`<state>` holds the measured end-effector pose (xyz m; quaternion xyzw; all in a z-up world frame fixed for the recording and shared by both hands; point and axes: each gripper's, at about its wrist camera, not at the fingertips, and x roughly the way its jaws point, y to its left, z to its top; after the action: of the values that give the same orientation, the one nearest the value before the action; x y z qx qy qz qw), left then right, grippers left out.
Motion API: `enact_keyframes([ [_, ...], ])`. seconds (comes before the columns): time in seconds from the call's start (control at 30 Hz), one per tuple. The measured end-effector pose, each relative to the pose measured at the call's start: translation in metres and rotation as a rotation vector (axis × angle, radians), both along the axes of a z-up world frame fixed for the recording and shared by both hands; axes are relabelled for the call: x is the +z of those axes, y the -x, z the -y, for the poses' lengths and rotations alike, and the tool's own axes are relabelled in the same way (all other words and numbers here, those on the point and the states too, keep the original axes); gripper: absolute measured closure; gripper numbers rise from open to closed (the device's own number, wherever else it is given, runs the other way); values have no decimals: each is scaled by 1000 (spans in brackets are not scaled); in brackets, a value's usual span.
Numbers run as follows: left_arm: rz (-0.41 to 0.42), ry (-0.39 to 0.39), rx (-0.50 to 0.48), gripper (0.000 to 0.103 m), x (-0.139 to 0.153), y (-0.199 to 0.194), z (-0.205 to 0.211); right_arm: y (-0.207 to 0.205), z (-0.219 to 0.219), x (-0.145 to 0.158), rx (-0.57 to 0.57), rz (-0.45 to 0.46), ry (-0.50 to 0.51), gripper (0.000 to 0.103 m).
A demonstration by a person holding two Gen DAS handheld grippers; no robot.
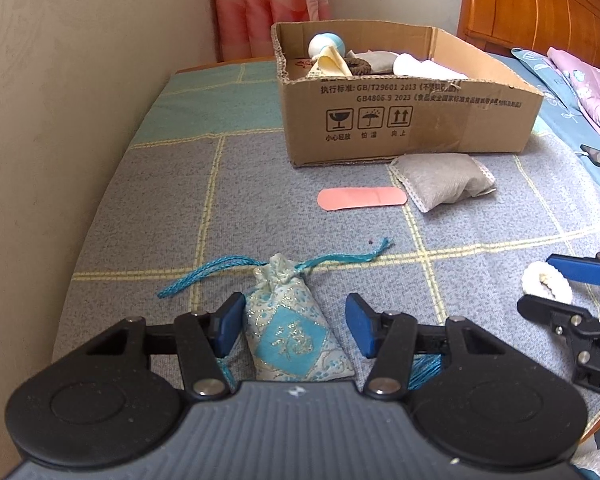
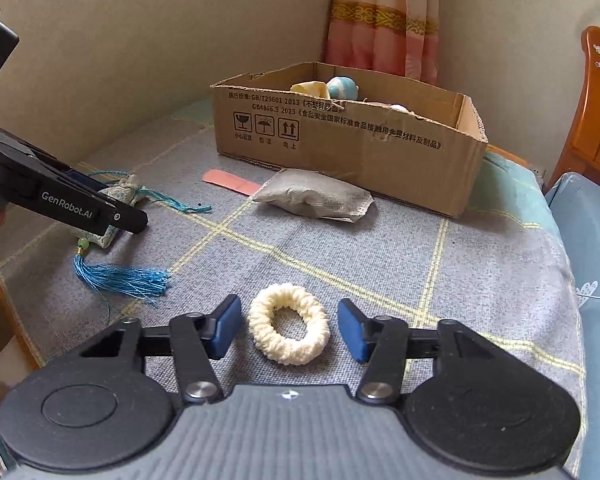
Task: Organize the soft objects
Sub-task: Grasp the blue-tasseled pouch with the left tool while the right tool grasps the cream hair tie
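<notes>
Cardboard box: one
Blue embroidered sachet: one, with one tassel
Grey pouches: two, one on the bed, one in the box
Cream scrunchie: one
Pink plaster: one
Blue-white ball: one
Grippers: two, left and right

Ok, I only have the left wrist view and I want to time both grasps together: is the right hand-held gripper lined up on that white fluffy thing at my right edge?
Observer: Yes. It is a cream knitted scrunchie, lying flat on the bedcover between the open fingers of the right hand-held gripper.
Operator: And my blue sachet, anything trailing from its hidden end?
Observer: A blue tassel on a green bead comes off that end and lies fanned out on the bedcover.
</notes>
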<state>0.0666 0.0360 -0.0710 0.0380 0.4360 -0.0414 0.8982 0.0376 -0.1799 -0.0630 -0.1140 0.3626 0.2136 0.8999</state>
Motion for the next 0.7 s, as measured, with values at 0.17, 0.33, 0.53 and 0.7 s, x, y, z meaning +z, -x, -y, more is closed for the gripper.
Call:
enact_keyframes([
  [0.17, 17, 19, -46, 57, 0, -2, 5, 2, -2, 1, 4, 6, 14, 61],
  [0.33, 34, 9, -77, 57, -1, -4, 13, 1, 0, 1, -4, 5, 16, 61],
  [0.53, 25, 17, -46, 55, -1, 0, 10, 1, 3, 1, -14, 1, 5, 57],
  [0.7, 17, 51, -46, 65, -1, 4, 10, 0, 1, 1, -10, 1, 9, 61],
])
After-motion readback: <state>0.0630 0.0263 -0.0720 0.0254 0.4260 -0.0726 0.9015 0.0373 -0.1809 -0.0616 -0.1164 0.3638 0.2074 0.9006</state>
